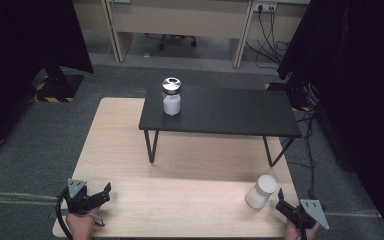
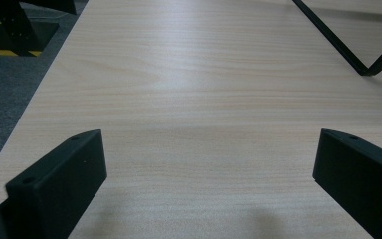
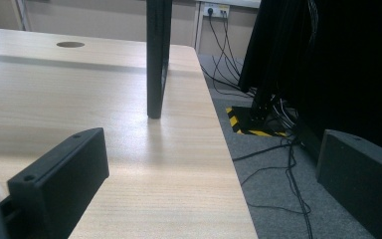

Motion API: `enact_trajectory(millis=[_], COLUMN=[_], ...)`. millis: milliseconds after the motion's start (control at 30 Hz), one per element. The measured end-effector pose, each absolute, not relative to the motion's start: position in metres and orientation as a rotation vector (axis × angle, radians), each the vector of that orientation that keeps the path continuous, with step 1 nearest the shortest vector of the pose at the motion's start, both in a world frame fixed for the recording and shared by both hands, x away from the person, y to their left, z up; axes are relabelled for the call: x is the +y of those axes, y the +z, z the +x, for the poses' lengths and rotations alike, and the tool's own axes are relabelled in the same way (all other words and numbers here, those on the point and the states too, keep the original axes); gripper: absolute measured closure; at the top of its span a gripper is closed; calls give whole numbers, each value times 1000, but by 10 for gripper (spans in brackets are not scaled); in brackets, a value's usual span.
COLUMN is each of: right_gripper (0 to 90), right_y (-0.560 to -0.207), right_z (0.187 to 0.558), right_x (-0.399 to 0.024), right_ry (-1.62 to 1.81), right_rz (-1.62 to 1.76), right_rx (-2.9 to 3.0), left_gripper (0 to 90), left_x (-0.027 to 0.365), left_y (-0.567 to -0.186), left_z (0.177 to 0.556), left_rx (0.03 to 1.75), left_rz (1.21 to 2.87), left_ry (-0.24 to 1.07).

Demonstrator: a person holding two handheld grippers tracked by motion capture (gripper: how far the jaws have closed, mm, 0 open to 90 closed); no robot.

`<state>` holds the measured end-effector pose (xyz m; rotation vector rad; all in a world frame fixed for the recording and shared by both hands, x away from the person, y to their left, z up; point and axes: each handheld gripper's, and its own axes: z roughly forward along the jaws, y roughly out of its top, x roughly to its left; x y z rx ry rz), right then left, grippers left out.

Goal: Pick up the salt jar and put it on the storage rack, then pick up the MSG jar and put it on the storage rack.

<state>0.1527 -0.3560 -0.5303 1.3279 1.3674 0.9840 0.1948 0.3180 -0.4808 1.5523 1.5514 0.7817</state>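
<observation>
Your right tongs [image 1: 281, 196] gape empty just right of the white jar [image 1: 260, 191], your left tongs [image 1: 105, 192] open well apart from it.

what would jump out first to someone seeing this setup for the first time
Probably the white jar with the shiny metal lid, standing upright at the left end of the small black raised shelf on the wooden table. Next, the plain white container leaning near the table's front right corner, just ahead of the right hand-held gripper. The left hand-held gripper waits open at the front left corner.
</observation>
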Motion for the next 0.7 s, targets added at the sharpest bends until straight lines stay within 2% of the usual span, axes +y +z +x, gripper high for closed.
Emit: enact_trajectory(millis=[700], right_gripper=[4], right_y=[-528], right_z=[149], right_x=[-367], right_ry=[1086], right_rz=[1346], right_rx=[1364], left_gripper=[0], left_x=[315], left_y=[-484], left_z=[191], left_rx=[1523], left_rz=[1558], left_ry=[807])
